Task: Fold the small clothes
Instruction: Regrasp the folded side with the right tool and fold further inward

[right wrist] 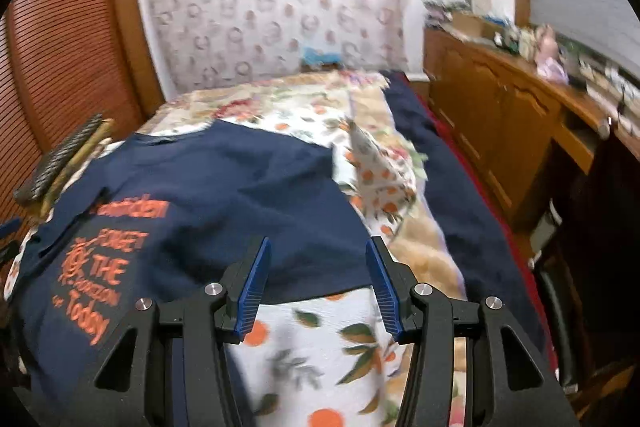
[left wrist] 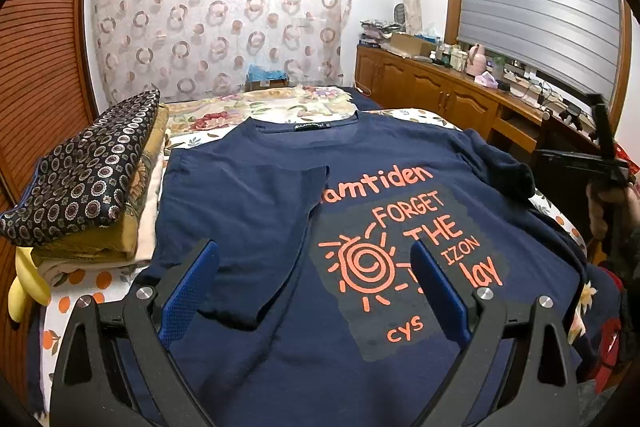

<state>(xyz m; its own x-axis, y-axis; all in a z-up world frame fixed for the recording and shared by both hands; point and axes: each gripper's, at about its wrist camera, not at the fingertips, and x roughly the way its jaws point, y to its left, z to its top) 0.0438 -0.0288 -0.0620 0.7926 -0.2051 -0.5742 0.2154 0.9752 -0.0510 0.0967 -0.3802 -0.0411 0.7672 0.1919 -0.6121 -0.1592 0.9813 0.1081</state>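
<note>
A navy T-shirt [left wrist: 280, 187] with an orange sun and lettering lies face up on the bed, collar away from me. Its left side and sleeve [left wrist: 256, 227] are folded in over the chest, and the other sleeve [left wrist: 516, 179] sits bunched at the right shoulder. My left gripper [left wrist: 316, 263] hovers open just above the shirt's lower front, with nothing between its blue pads. In the blurred right wrist view, my right gripper [right wrist: 318, 267] stands open over the T-shirt's [right wrist: 224, 187] right edge. Navy cloth lies below its fingers, and the pads are apart from it.
A stack of folded fabrics [left wrist: 92, 179] and a yellow plush [left wrist: 24, 291] sit left of the shirt. The orange-print sheet [right wrist: 320, 347] covers the bed, with a navy blanket [right wrist: 460, 219] along its right side. A cluttered wooden cabinet [left wrist: 440, 95] runs along the right wall. A hand [left wrist: 600, 203] shows at the right edge.
</note>
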